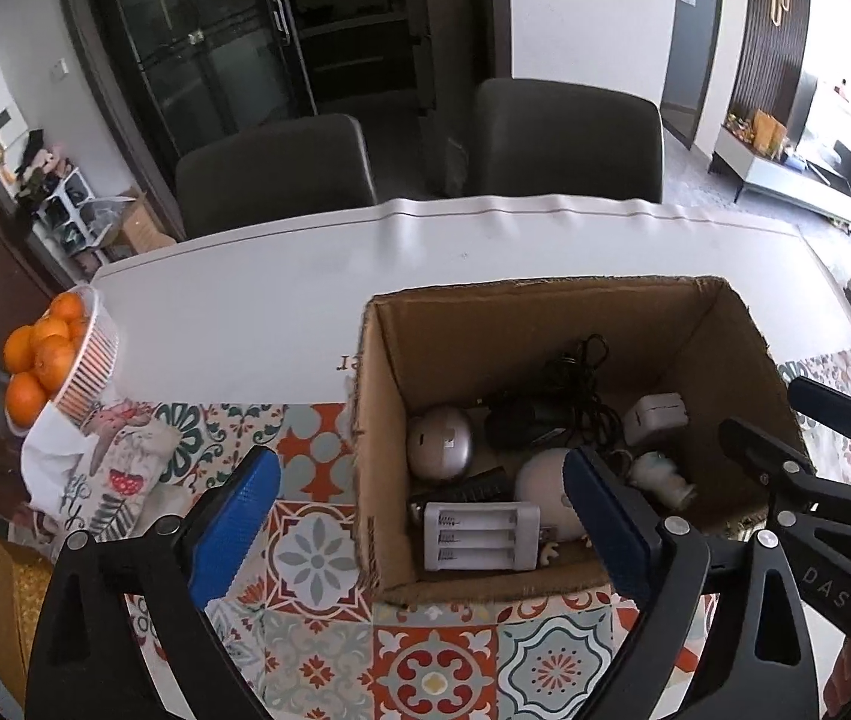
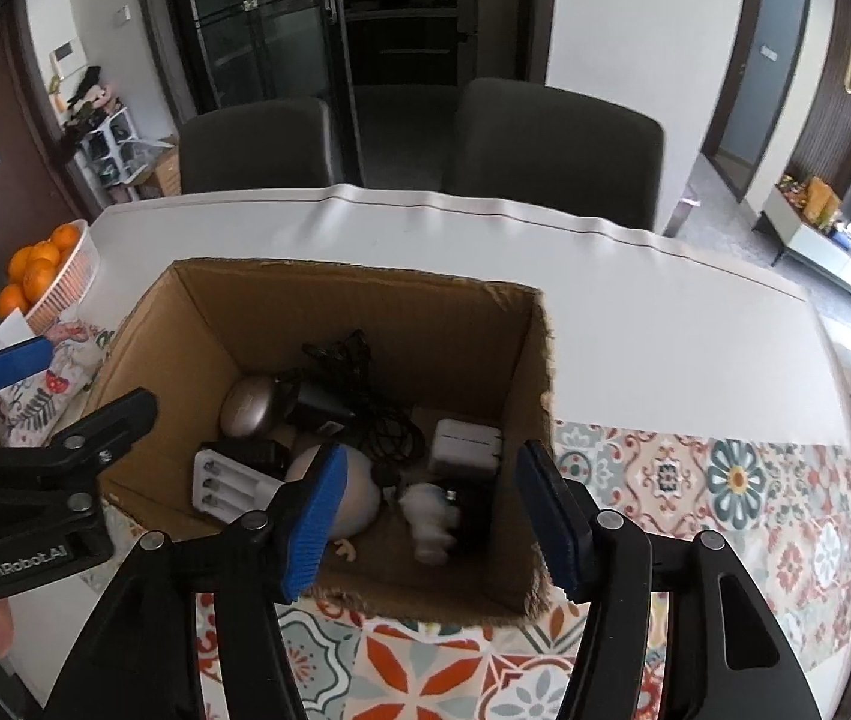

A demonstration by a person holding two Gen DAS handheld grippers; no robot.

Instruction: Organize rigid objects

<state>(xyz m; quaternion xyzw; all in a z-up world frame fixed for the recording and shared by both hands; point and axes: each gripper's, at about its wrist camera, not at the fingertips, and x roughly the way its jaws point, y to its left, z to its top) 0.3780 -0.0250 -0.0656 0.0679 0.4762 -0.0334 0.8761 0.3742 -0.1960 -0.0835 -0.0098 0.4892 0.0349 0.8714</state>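
1. Left gripper (image 1: 419, 531) spread wide, nothing between its ribbed blue pads (image 1: 233, 525); one pad over the patterned cloth (image 1: 317, 546), the other over the box's near edge.
2. Right gripper (image 2: 431, 522) likewise wide apart and holding nothing, pads bracketing the near right corner of the box (image 2: 365, 300).
3. Between and just ahead of both jaw pairs: an open corrugated cardboard box (image 1: 545, 312), flaps torn ragged at the rim, standing partly on tile-print cloth and partly on smooth white table (image 1: 281, 288).
4. Inside, nearest the left jaws: a grey rectangular battery charger (image 1: 481, 536) with three ribbed slots, lying flat.
5. Beyond it, a domed, matte silver puck (image 1: 440, 444) and a tangle of black cable (image 1: 581, 384) around a black adapter.
6. Nearest the right jaws: a small white figurine (image 2: 431, 519) on its side, beside a smooth pale egg-shaped thing (image 2: 359, 492) partly hidden by the pad.
7. Further in, a boxy white plug (image 2: 464, 441).
8. Far left of the left jaws: a ribbed bowl (image 1: 89, 372) of glossy oranges (image 1: 44, 354) at the table edge, above crumpled printed fabric (image 1: 107, 468).
9. Past the table, two dark padded chairs (image 1: 275, 174).
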